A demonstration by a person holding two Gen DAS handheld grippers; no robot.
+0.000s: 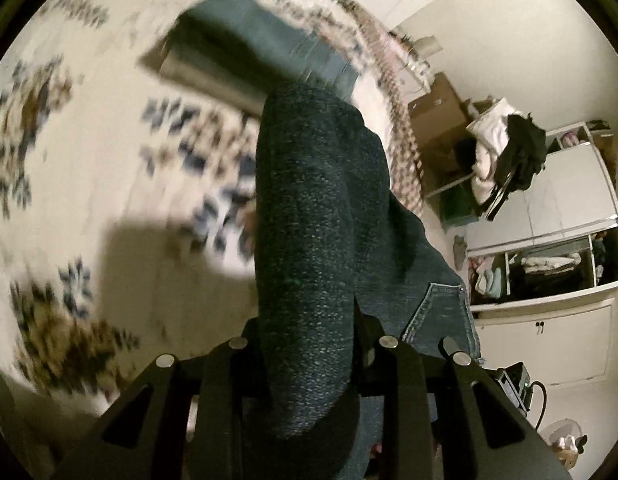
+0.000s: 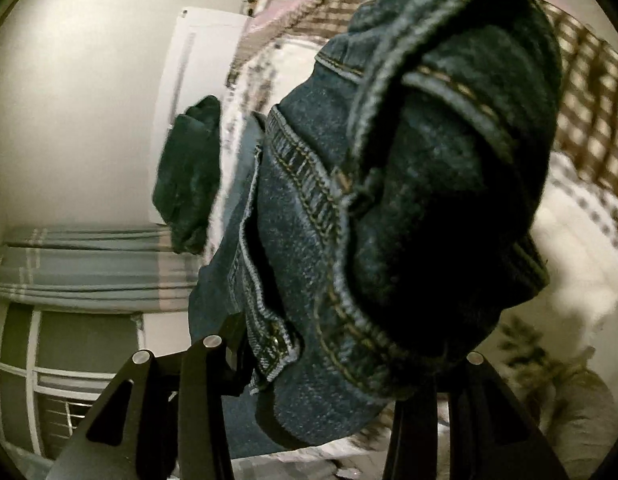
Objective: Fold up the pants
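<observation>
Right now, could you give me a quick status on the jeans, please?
Left gripper clamped on jeans. Right gripper clamped on their waistband. Jeans lifted over the bed. Nothing blocking.

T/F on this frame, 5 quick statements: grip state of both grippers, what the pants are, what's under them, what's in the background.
1. The left gripper is shut on the jeans. True.
2. The right gripper hangs open with nothing in it. False: denim with a stitched seam is bunched between its fingers.
3. The pants are pale khaki. False: they are dark blue denim with tan stitching.
4. A patterned bedspread lies below the jeans in the left wrist view. True.
5. The white wardrobe behind is fully closed. False: open compartments show clothes inside.
</observation>
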